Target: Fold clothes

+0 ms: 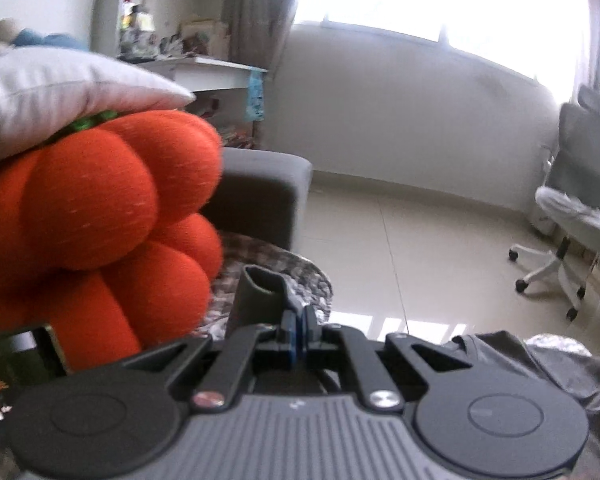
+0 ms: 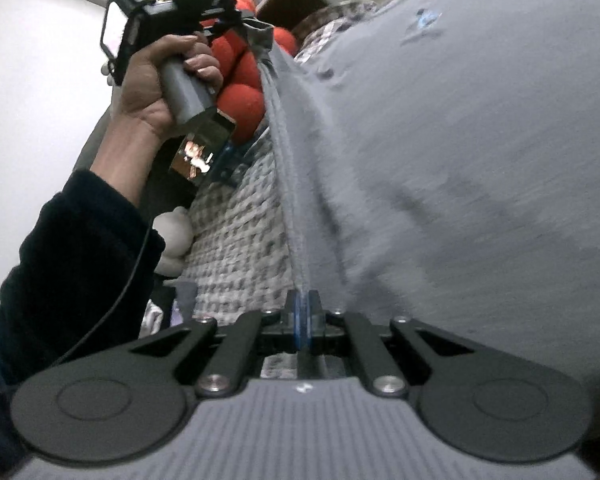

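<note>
The grey shirt (image 2: 460, 140) is held up off the checkered bed cover (image 2: 236, 240), edge pulled taut between both grippers, each set of jaws clenched on fabric. No finished fold can be seen, so mid-job is guessed.

The left gripper (image 1: 299, 330), jaws pressed together on a fold of grey cloth (image 1: 260, 292), points across a bright room. A red-orange knotted cushion (image 1: 100, 216) fills the left side beneath a pale grey pillow (image 1: 60, 88). A white desk (image 1: 216, 72) stands behind, and a wheeled office chair (image 1: 572, 216) on the tiled floor (image 1: 420, 248) at right.
</note>
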Action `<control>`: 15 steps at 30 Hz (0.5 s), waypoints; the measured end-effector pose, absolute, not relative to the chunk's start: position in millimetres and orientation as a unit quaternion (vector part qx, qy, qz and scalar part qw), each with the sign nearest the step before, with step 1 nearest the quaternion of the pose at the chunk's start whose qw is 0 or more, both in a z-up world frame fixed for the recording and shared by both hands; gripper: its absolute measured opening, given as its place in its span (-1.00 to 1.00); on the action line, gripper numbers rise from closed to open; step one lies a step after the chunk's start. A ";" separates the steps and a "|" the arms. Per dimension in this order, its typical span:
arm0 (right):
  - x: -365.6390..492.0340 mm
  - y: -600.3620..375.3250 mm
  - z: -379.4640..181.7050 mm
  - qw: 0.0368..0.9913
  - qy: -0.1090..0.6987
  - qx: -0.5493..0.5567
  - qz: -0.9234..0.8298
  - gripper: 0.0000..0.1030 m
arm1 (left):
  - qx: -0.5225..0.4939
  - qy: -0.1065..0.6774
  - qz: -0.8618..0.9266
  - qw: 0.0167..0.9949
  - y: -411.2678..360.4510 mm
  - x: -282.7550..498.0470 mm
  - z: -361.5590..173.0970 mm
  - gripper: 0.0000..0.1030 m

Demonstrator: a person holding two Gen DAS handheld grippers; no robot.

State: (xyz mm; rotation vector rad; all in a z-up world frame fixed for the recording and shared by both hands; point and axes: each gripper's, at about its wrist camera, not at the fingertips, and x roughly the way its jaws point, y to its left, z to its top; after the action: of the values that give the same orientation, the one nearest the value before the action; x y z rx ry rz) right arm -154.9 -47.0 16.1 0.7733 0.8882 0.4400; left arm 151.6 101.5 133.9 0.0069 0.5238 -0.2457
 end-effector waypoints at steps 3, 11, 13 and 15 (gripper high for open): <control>-156.5 -55.0 15.1 0.815 0.417 0.357 0.189 -0.94 | 0.025 0.257 -0.129 0.958 79.0 151.9 129.1 -0.95; -160.8 -76.5 12.5 0.829 0.419 0.343 0.144 -0.93 | 0.095 0.257 -0.157 0.949 23.7 154.2 103.9 -0.95; -161.5 -81.2 11.3 0.830 0.421 0.341 0.134 -0.93 | 0.102 0.261 -0.160 0.947 15.7 154.5 98.2 -0.95; -161.9 -87.1 10.2 0.829 0.424 0.341 0.127 -0.93 | 0.106 0.264 -0.162 0.945 9.1 154.9 93.2 -0.95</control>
State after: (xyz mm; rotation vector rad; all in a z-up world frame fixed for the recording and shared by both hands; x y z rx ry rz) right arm -161.9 -87.1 10.2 0.7237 0.9004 0.2706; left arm 154.9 9.1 93.2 0.2163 0.5389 -0.3308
